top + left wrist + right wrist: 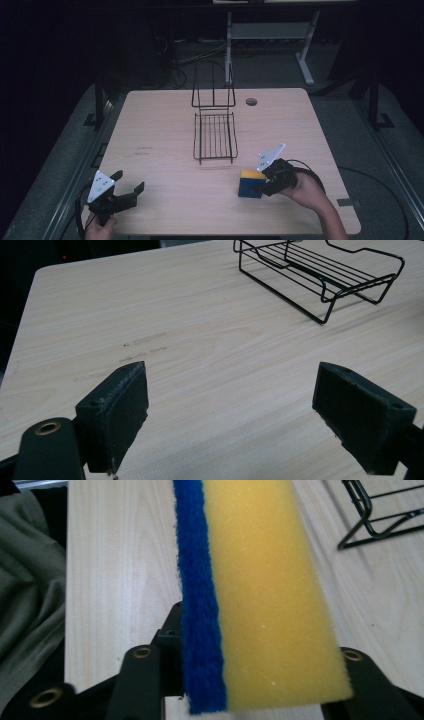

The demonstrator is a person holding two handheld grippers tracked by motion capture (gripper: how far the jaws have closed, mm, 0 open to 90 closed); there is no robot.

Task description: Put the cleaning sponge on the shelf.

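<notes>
A yellow sponge with a blue scouring layer [250, 183] stands on edge near the table's front right, and my right gripper [260, 187] is shut on it. In the right gripper view the sponge [260, 595] runs up between the two black jaws, blue side on the left. My left gripper [126, 187] rests near the table's front left corner, open, with nothing between its pads [117, 412]. A black wire rack [215, 134] sits at the table's middle, with its upright back toward the far edge; the left gripper view has the rack [320, 270] at top right.
The light wood table [160, 130] has a round cable hole [251, 102] near its far edge. A white desk frame [272, 35] stands on the floor beyond. Dark floor and metal rails flank both sides of the table.
</notes>
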